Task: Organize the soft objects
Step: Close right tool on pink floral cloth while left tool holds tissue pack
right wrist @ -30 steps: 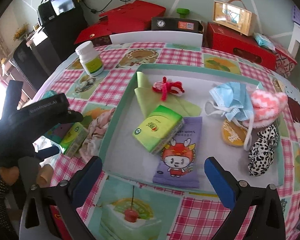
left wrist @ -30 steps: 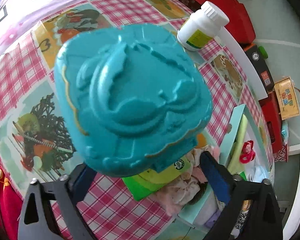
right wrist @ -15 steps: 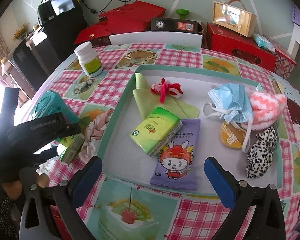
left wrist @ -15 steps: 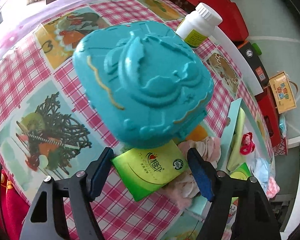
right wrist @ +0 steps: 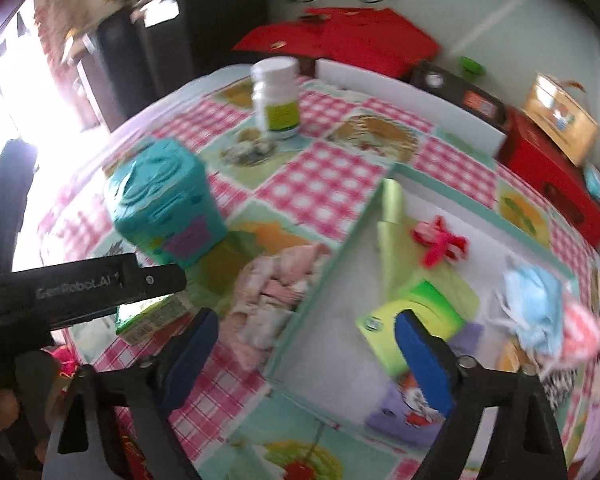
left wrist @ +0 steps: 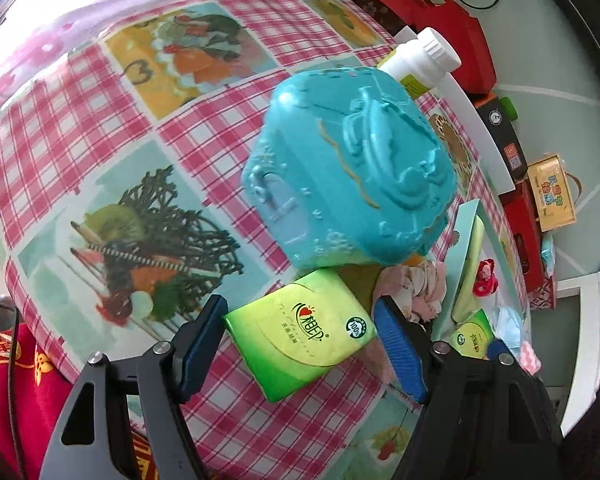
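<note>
My left gripper (left wrist: 300, 332) is shut on a green tissue pack (left wrist: 300, 328), its blue pads pressed on the pack's two sides just above the checked tablecloth. A teal plastic box (left wrist: 348, 184) stands right behind the pack. A crumpled pink cloth (left wrist: 412, 284) lies to its right, against the tray's wall (right wrist: 328, 264). My right gripper (right wrist: 306, 320) hovers over the pink cloth (right wrist: 276, 280) and the tray's edge; its jaws are closing with nothing pressed between them. That view is blurred. In the tray lie a second green tissue pack (right wrist: 416, 312) and purple wipes (right wrist: 400, 412).
A white bottle (right wrist: 276, 96) stands behind the teal box (right wrist: 160, 204). The tray also holds a red bow (right wrist: 440, 244), a blue mask (right wrist: 532, 300) and a pink striped hat (right wrist: 584, 332). Red boxes (right wrist: 340, 40) line the table's far side.
The left gripper has pulled back from the teal box and closed on the green pack, which now travels with it. The right gripper has swung left, rolled, and narrowed its jaws.
</note>
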